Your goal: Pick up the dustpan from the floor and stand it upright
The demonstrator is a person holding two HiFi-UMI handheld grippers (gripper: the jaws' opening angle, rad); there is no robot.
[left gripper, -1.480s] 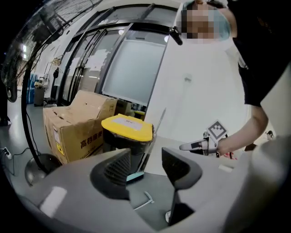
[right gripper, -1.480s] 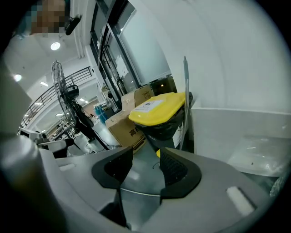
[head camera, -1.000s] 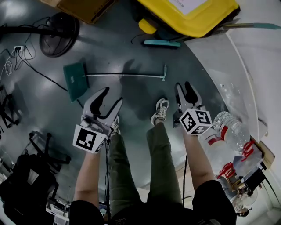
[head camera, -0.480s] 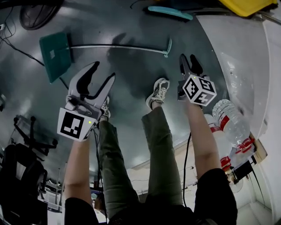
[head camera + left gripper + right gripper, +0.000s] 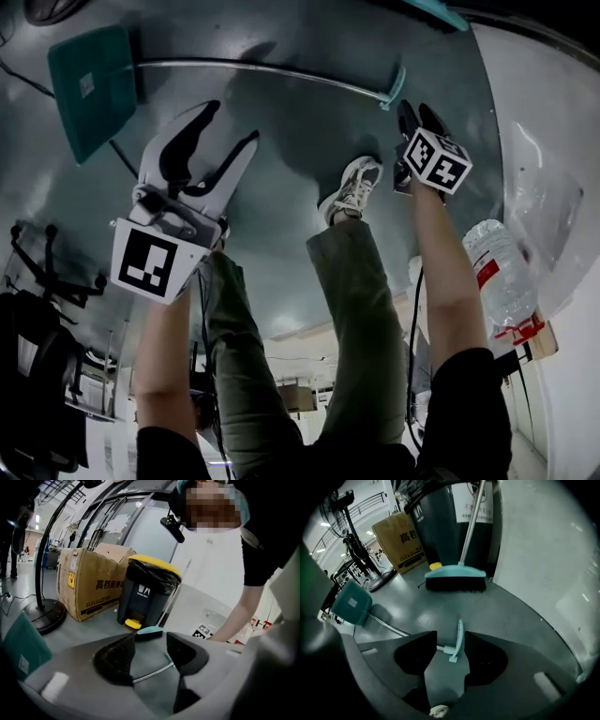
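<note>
– Teal plastic is showing between the jaws of the right tool (image 5: 450, 645). Is anything being gripped?
– No. Its jaws are being held wide apart and pointed steeply down. The teal crossbar grip (image 5: 458, 641) of the dustpan (image 5: 351, 604) is being framed in the gap between them, and no pad is being pressed on it.
– Where is the rest of the dustpan lying?
– It is lying flat on the grey floor (image 5: 281, 178). From the grip a metal rod (image 5: 262, 77) is running across to the teal pan (image 5: 92, 89), which is lying well apart from the right tool, ahead of the left tool (image 5: 230, 127).
– Is the left tool being used on anything?
– No. Its jaws are also being held open with nothing between them. Only floor and a stretch of the rod are being seen beyond the gap, and the tool is being held apart from the dustpan.
– What is being shown farther out?
– A teal broom (image 5: 455, 578) is standing upright just in front of a dark bin (image 5: 147, 595) with a yellow lid. A cardboard box (image 5: 91, 588) is sitting beside the bin, with the round base of a stand (image 5: 47, 616) near it. A shoe (image 5: 354, 187) is being planted on the floor between the two tools, and a water bottle (image 5: 497, 272) is showing near the person's right forearm.
</note>
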